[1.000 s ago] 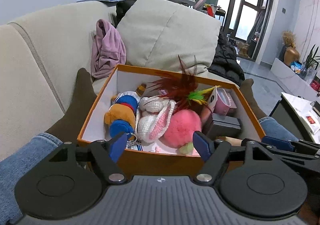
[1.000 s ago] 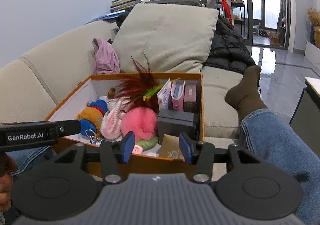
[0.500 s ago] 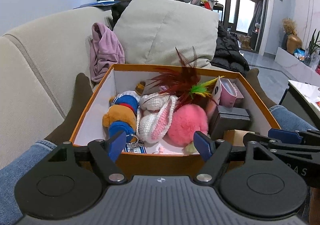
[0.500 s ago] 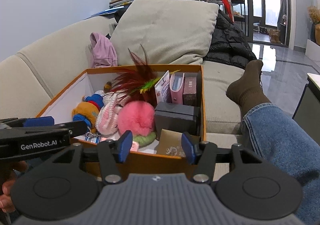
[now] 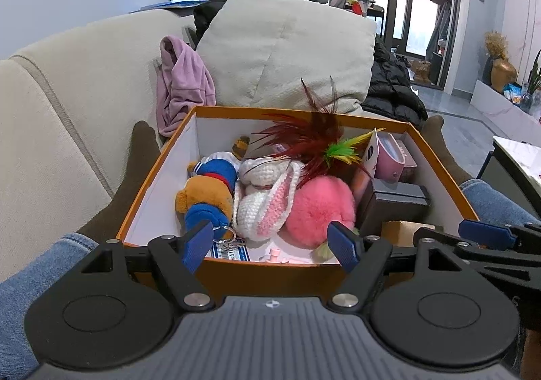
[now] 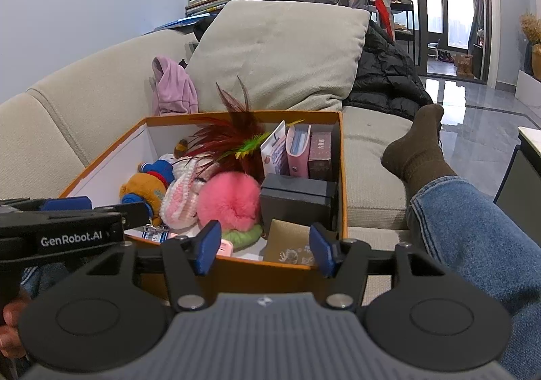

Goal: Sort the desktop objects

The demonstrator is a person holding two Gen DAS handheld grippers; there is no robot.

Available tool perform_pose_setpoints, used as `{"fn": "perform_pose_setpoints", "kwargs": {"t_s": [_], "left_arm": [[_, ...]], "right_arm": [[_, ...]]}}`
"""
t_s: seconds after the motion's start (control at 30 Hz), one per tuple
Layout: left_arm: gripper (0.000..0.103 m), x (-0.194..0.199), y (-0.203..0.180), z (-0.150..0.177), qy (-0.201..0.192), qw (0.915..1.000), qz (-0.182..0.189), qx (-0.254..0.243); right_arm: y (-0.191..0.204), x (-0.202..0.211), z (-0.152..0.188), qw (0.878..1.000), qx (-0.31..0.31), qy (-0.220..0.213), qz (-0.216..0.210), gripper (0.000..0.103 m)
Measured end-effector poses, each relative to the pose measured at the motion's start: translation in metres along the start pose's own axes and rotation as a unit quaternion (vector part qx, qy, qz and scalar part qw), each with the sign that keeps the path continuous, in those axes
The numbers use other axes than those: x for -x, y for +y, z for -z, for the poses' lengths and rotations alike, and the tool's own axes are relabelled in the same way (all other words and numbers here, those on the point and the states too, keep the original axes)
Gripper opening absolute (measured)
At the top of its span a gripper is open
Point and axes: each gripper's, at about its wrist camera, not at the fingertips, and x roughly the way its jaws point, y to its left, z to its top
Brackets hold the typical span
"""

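An orange box [image 5: 159, 163] [image 6: 342, 170] sits on the sofa between the person's legs. It holds a bear plush [image 5: 206, 194] [image 6: 145, 187], a crocheted white-pink toy [image 5: 267, 207] [image 6: 179, 197], a pink pompom [image 5: 321, 207] [image 6: 230, 197], a red feather toy [image 5: 311, 139] [image 6: 230, 139], a black box [image 5: 395, 204] [image 6: 297, 200] and small pink boxes [image 6: 299, 150]. My left gripper [image 5: 272, 246] is open and empty at the box's near rim. My right gripper [image 6: 263, 246] is open and empty over the near right corner.
A beige cushion [image 5: 290, 51] and a purple garment [image 5: 182, 89] lie behind the box. A black jacket [image 6: 385, 79] is at the right. Jeans-clad legs with brown socks [image 6: 419, 146] flank the box. A low table edge [image 5: 517, 160] stands at far right.
Both grippers have risen and tilted a little, so more of the box's inside shows. Both stay open and empty. Nothing in the box has moved.
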Motion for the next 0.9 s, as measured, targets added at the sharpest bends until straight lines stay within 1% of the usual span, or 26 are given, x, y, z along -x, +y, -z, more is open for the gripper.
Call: {"fn": "perform_pose_setpoints", "kwargs": {"t_s": [0.17,0.9], "left_arm": [[0.088,0.0003,-0.0005,-0.0004,0.002,1.0,0.003,0.002],[0.088,-0.0016,-0.0021,-0.0025,0.009,0.9999,0.012,0.004]], "right_arm": [[-0.0001,-0.0008,0.0004,1.0,0.0,-0.002,-0.003,0.062],[-0.0001,-0.0012,0.0012,1.0,0.001,-0.004,-0.004,0.063]]}}
